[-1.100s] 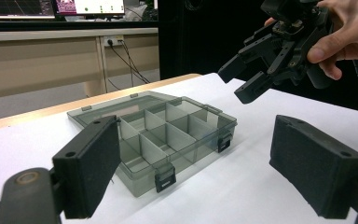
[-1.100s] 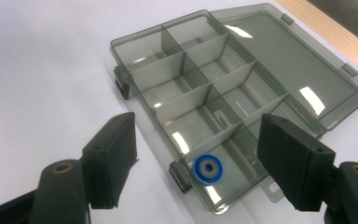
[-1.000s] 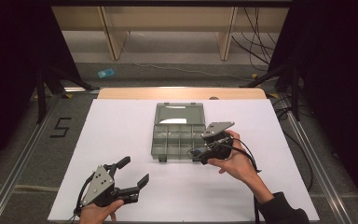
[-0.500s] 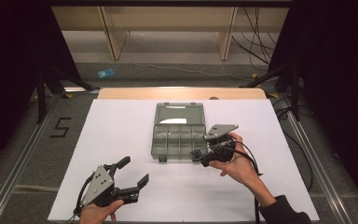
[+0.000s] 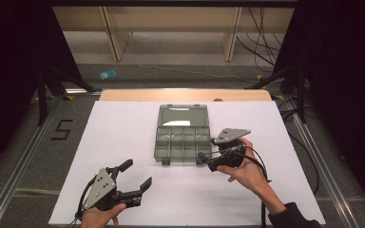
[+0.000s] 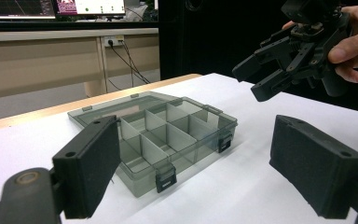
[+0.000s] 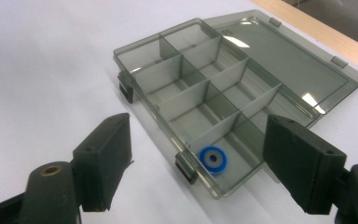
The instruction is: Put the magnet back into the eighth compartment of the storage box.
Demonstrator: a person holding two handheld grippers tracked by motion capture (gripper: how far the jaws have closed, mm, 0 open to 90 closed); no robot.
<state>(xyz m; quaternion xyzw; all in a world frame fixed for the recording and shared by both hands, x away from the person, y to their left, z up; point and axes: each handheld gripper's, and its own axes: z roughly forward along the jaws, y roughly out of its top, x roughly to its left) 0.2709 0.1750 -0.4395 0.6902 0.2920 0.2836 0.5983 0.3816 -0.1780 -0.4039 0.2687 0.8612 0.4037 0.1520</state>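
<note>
Landmark: the box (image 5: 183, 137), a grey clear compartment case lying open mid-tabletop (image 5: 123, 123), lid folded flat on its far side.
Ring: a blue ring (image 7: 213, 160) with a grey centre lies flat in the box's near corner cell on the right tongs' side, free of both pads.
Right tongs (image 5: 210, 156): hang just beside that corner of the box, a little above it; the jaws have just been opening and now stand wide, with nothing gripped.
Left tongs (image 5: 132, 175): well short of the box on the near left, wide apart, empty, low over the sheet.
Done, as I judge: the ring looks delivered into its cell and let go.
Left to do: the other cells look empty; perhaps more pieces, or swinging the lid shut and snapping the two front latches (image 6: 165, 178). I see no further loose pieces on the tabletop.
Around: bare white sheet around the box; a wooden strip beyond it; cables and a stand on the floor further off.
In the way: nothing between either tongs and the box.
</note>
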